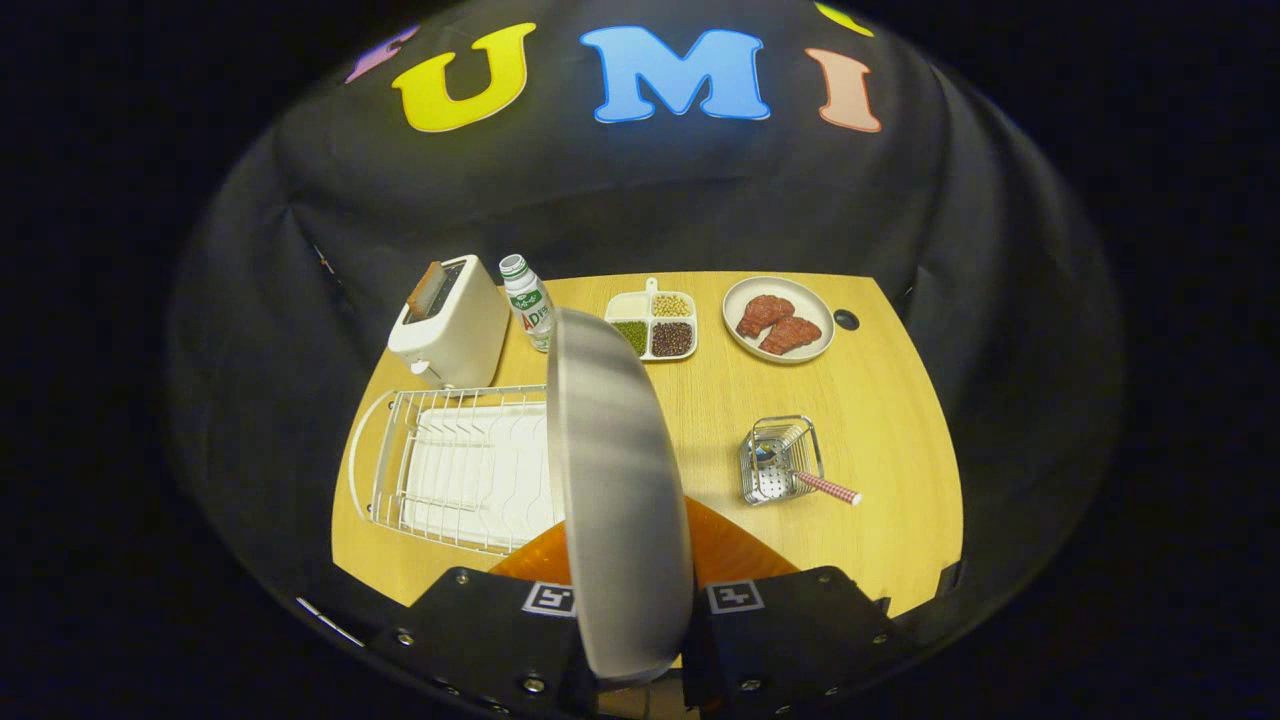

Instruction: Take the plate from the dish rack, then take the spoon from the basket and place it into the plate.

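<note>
We note the bench [900,440], with the dish rack [455,465] along its left edge. The plate [615,490] stands on edge, clamped between both fingers of the gripper [632,640], raised beside the rack. Toward the right edge, the basket [780,460] holds the spoon [825,487], handle protruding.

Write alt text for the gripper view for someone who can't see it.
The hand-held gripper holds a grey plate edge-on above a wooden table, its fingers shut on it. The empty dish rack lies left; a spoon sits in a basket right.
</note>
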`<state>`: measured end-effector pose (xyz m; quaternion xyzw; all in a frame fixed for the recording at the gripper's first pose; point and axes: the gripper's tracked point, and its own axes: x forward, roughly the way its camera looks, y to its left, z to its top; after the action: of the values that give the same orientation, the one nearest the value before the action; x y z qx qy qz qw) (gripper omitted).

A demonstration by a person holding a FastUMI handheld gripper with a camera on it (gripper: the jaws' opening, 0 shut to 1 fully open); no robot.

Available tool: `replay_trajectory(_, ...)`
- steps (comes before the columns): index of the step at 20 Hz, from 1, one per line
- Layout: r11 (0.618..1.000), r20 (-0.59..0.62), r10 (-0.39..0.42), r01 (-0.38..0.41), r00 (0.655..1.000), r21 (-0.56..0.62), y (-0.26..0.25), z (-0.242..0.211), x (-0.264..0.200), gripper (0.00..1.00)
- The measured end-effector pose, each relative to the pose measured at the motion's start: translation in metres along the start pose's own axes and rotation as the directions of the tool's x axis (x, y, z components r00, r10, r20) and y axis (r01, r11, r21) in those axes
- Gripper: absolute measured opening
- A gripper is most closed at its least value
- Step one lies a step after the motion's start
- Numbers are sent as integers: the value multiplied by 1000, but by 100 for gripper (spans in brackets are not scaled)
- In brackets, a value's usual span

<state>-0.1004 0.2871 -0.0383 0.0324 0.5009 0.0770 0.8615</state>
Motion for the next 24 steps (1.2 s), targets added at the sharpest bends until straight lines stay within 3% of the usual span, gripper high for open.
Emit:
replay_trajectory(5,996,28,77,-78,997,49,-38,-21,-17,31)
replay_trajectory(10,978,52,178,-183,983,103,-79,-68,-9,31)
replay_trajectory(17,958,5,179,-175,984,227,-136,-154,40,31)
replay_trajectory(19,941,28,184,-185,982,282,-144,-166,56,31)
replay_trajectory(22,885,53,277,-277,959,374,-134,-177,77,31)
replay_trajectory(24,873,52,310,-306,949,380,-133,-189,91,31)
